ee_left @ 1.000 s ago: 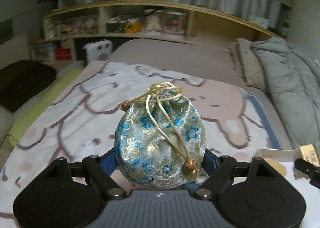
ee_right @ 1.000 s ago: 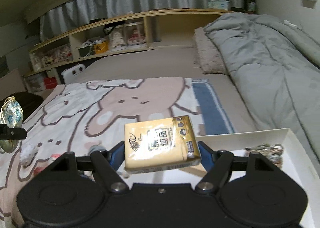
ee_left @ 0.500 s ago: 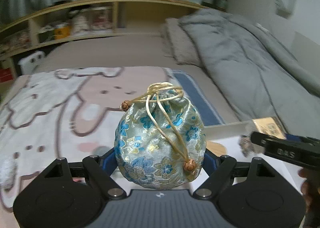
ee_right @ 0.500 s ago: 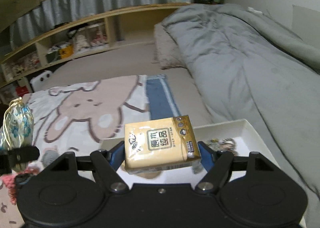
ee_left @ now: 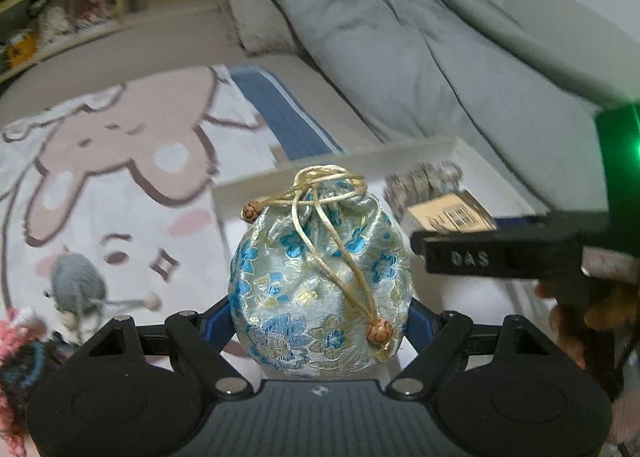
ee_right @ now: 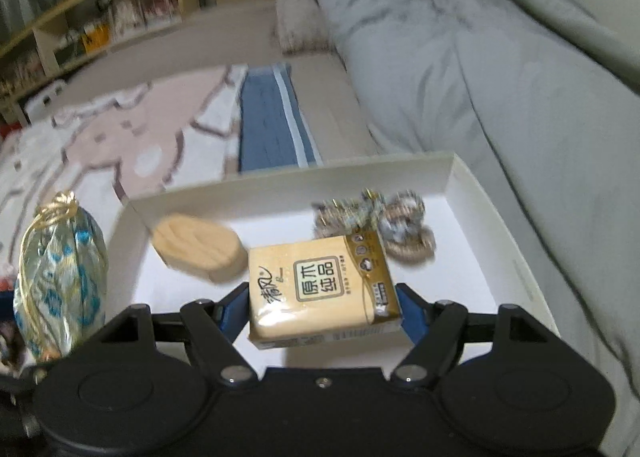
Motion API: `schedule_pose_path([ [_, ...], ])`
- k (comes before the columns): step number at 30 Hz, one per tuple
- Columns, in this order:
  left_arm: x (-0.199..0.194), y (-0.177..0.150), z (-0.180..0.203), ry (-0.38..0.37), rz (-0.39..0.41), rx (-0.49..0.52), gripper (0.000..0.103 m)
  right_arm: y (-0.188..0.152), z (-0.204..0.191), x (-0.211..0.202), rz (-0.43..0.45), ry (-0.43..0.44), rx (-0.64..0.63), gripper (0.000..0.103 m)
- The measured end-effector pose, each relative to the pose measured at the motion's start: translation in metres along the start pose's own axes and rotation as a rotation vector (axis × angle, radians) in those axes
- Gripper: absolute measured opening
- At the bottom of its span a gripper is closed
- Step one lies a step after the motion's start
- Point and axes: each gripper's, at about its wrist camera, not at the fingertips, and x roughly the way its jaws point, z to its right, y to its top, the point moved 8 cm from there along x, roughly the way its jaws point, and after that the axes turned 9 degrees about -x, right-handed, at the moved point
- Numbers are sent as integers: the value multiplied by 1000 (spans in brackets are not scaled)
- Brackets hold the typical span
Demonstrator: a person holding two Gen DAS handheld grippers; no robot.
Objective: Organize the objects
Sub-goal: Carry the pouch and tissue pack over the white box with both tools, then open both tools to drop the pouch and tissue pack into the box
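Here, a flowered drawstring pouch (ee_left: 320, 281) is being clamped in the left gripper (ee_left: 320, 327), beside the white box (ee_right: 516, 253). A tissue pack (ee_right: 320, 289) printed "原木纯品" is being gripped by the right gripper (ee_right: 322, 311), marked "DAS", above the box.

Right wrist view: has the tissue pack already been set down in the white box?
No, the tissue pack is clamped in the right claw above the floor of the white box.
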Motion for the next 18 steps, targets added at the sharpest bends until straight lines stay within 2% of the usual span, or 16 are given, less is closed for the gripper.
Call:
schedule_pose_path([
  [4, 15, -10, 9, -14, -66, 25, 83, -9, 7, 8, -40, 4, 12, 76],
  [9, 38, -19, 17, -53, -174, 5, 83, -10, 17, 9, -54, -77, -8, 76],
  [12, 54, -23, 15, -26, -225, 5, 83, -10, 18, 11, -59, -70, -10, 76],
  [18, 74, -12, 15, 44, -213, 47, 83, -9, 15, 20, -74, -57, -30, 76],
])
